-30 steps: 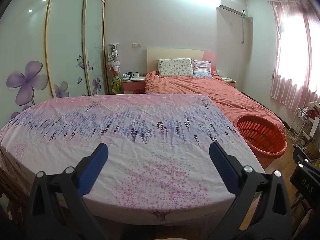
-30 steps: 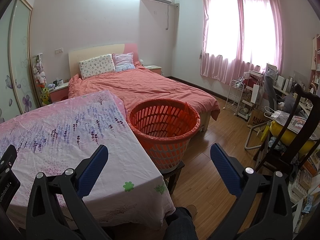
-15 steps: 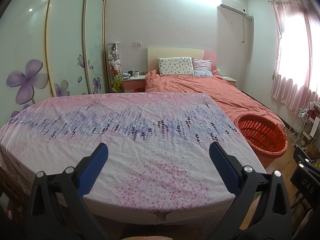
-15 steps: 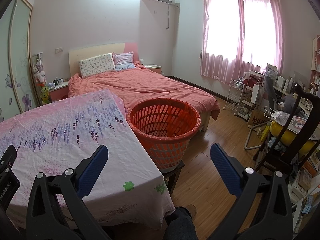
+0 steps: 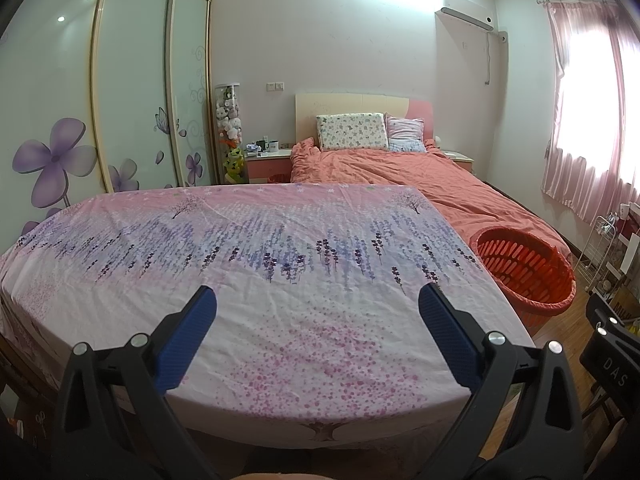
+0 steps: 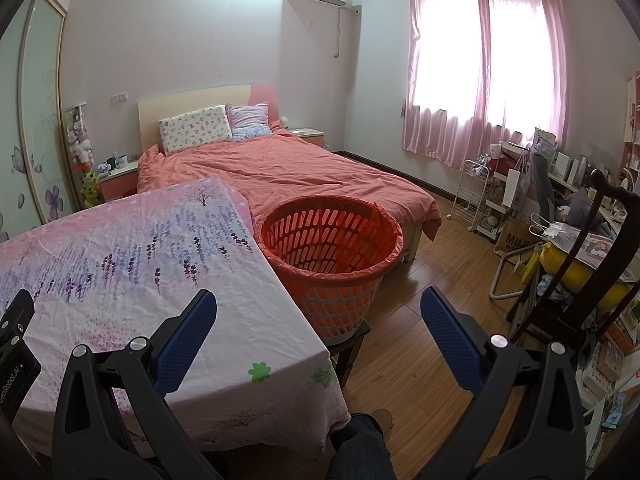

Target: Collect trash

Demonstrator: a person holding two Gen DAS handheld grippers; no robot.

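The left gripper point(image 5: 318, 304) hovers wide open, holding nothing, over the floral tablecloth point(image 5: 256, 264). The orange laundry basket point(image 6: 330, 250) stands just beside the table's right edge, ahead of the equally spread, unladen right gripper point(image 6: 318, 306).

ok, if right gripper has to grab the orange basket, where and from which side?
Take the orange basket by its near rim, coming down from above with one finger inside and one outside. It stands upright with the mouth open, and its rolled lip is thin enough to pinch. The table blocks its left side. The right gripper is open, holding nothing.
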